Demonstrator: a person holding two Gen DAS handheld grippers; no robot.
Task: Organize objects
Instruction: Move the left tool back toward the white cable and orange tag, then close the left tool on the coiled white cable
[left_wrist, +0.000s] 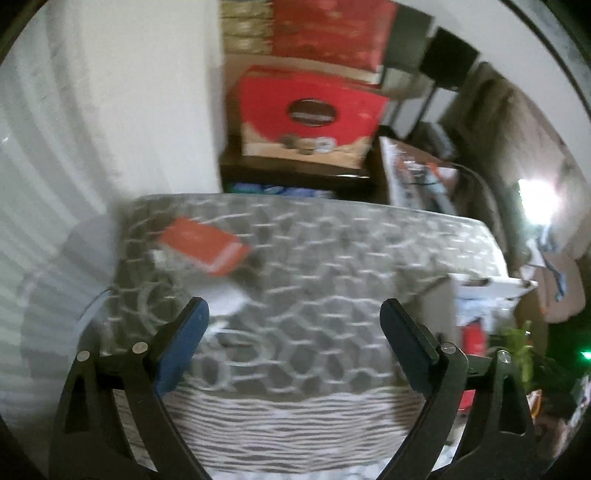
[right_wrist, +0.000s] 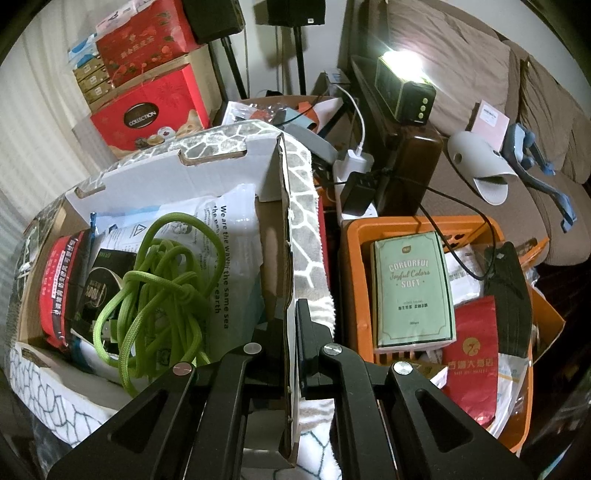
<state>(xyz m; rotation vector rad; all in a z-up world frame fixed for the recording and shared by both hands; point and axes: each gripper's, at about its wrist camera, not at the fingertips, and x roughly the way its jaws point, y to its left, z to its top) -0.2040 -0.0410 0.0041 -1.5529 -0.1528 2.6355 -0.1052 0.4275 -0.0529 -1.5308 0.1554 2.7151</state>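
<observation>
My left gripper (left_wrist: 293, 317) is open and empty above a grey, stone-patterned cloth surface (left_wrist: 332, 258). An orange-red small box (left_wrist: 205, 245) and a white item (left_wrist: 229, 297) lie on that surface, ahead and left of the fingers. The left wrist view is blurred. My right gripper (right_wrist: 290, 314) is shut on the right side wall (right_wrist: 286, 236) of a cardboard box. Inside the box are a green tangled cord (right_wrist: 155, 291), a red packet (right_wrist: 61, 284), a black packet (right_wrist: 105, 280) and printed white paper (right_wrist: 221, 236).
An orange basket (right_wrist: 352, 266) to the right holds a mint-green tissue pack (right_wrist: 412, 288), a red bag (right_wrist: 471, 354) and papers. Behind stand red gift boxes (right_wrist: 147, 107), a power strip with chargers (right_wrist: 354, 184), a bright lamp (right_wrist: 404, 88), and a sofa with a grey slipper (right_wrist: 480, 162).
</observation>
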